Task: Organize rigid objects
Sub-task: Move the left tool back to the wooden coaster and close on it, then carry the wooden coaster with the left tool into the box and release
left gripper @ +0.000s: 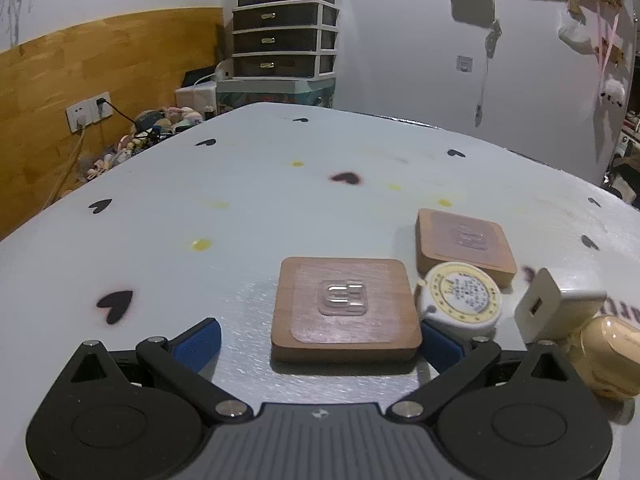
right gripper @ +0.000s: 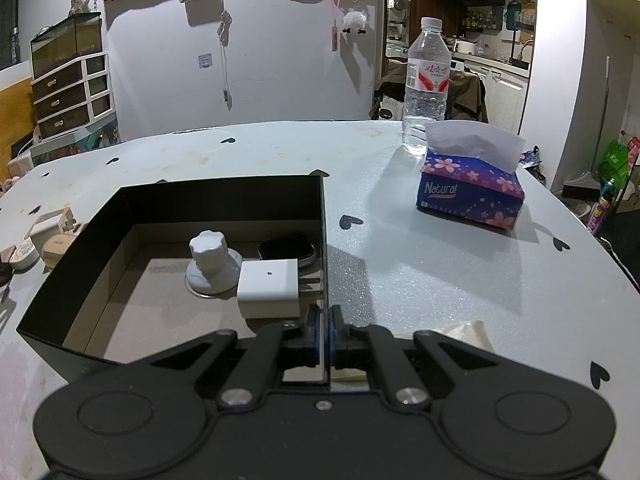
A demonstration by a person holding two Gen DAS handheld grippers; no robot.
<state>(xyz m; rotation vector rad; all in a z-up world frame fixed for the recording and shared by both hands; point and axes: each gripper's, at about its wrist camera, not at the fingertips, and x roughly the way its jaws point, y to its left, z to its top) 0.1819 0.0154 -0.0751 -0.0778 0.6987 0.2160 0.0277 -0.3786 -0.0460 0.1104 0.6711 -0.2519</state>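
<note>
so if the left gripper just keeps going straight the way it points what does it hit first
Most likely the nearer wooden square. It lies flat on the table between the open fingers of the left gripper. The round tape measure sits just right of that line.

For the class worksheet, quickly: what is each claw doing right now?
Left claw: open, its fingers either side of the nearer wooden square block, not yet closed on it.
Right claw: shut on the black box, pinching its right wall.

Two wooden squares (left gripper: 346,307) (left gripper: 464,244), one tape measure (left gripper: 460,300), two white chargers (left gripper: 556,304) (right gripper: 269,288), one black box (right gripper: 224,196), one bottle (right gripper: 426,80)
</note>
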